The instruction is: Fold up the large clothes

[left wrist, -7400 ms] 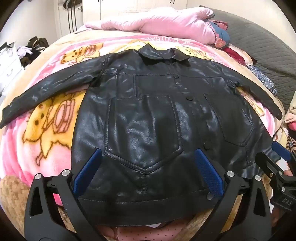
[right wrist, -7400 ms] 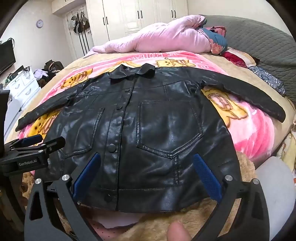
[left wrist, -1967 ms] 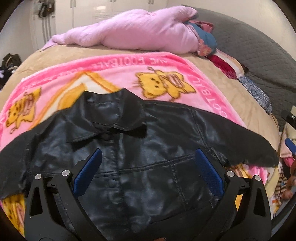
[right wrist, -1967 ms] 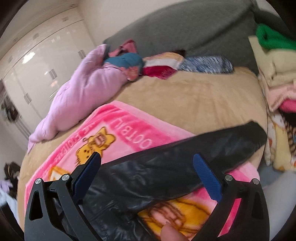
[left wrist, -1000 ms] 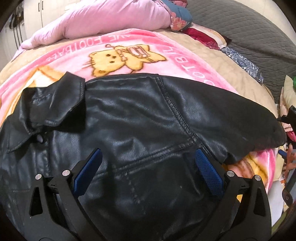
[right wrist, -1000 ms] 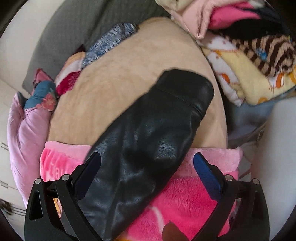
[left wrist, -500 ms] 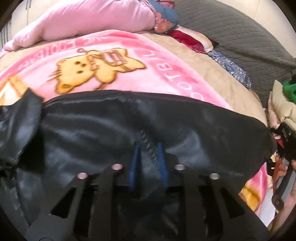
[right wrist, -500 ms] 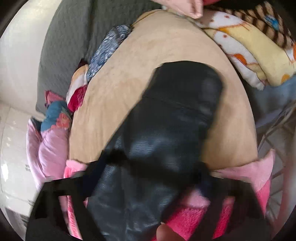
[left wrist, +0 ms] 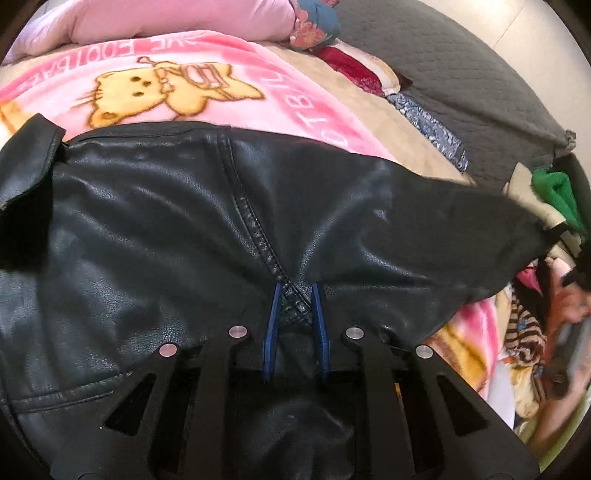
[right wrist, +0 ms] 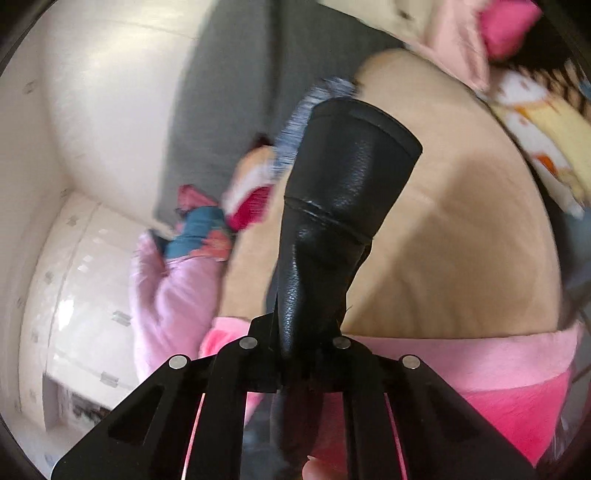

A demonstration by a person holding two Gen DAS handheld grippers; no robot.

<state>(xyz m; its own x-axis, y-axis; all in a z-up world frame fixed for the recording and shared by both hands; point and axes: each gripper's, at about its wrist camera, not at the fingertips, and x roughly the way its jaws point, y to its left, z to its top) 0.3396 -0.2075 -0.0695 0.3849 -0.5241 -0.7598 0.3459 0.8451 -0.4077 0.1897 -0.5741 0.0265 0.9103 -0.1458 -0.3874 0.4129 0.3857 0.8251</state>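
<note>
A black leather jacket lies front up on a pink cartoon blanket. My left gripper is shut on the jacket's shoulder seam where the right sleeve joins the body. Its blue fingertips pinch a fold of leather. The sleeve stretches off to the right. In the right wrist view, my right gripper is shut on that sleeve near the cuff. The cuff end sticks up beyond the jaws, lifted off the bed.
A pink duvet and a blue floral pillow lie at the head of the bed. A grey quilted headboard rises behind. Stacked folded clothes stand beside the bed's right edge. White wardrobes stand at the far left.
Both grippers have closed on the jacket: the left on the shoulder seam, the right on the sleeve near the cuff. The right gripper has lifted the sleeve end off the bed.
</note>
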